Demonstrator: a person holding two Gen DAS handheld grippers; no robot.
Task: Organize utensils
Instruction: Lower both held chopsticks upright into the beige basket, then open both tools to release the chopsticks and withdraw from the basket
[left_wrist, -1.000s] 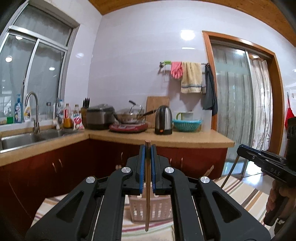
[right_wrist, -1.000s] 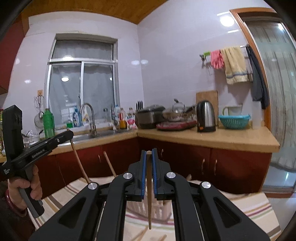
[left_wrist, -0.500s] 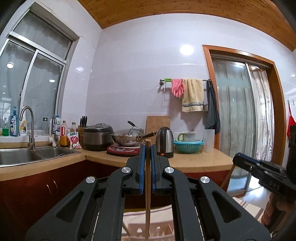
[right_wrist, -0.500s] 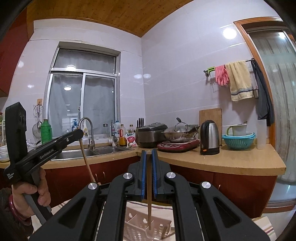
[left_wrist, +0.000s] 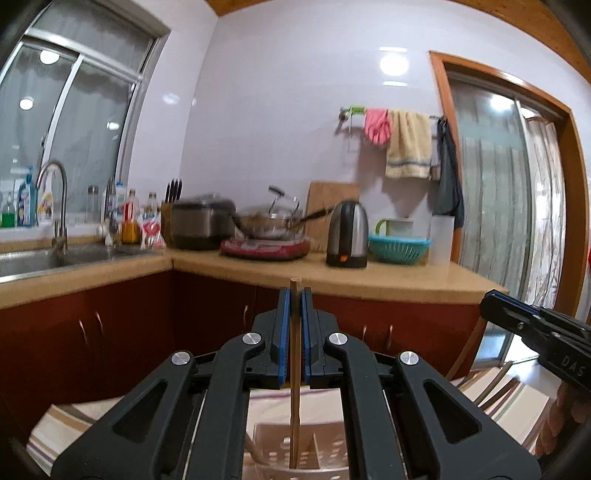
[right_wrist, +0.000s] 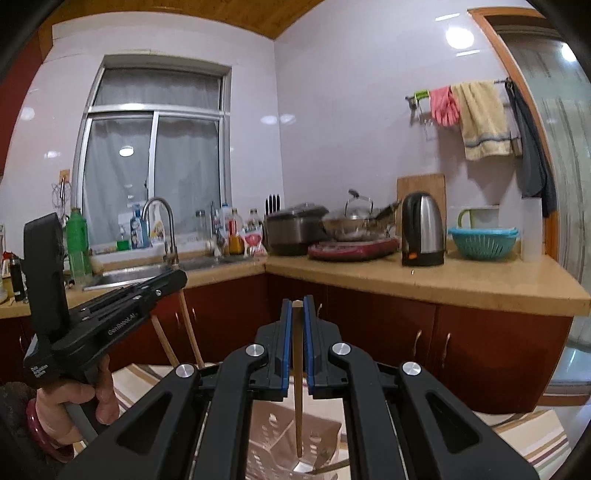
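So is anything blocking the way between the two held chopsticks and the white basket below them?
Nothing visible. The left gripper holds its chopstick upright over the white basket, and the right gripper's chopstick hangs over the basket too. Both tips have open air beneath them.

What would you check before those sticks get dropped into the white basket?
1. Left gripper shut on its chopstick: ok.
2. Right gripper shut on its chopstick: ok.
3. Both chopsticks hang upright, tips down: ok.
4. White basket below right tip: ok.
5. Left tip over a basket compartment: ok.
6. Which compartment each tip is over: cannot tell.
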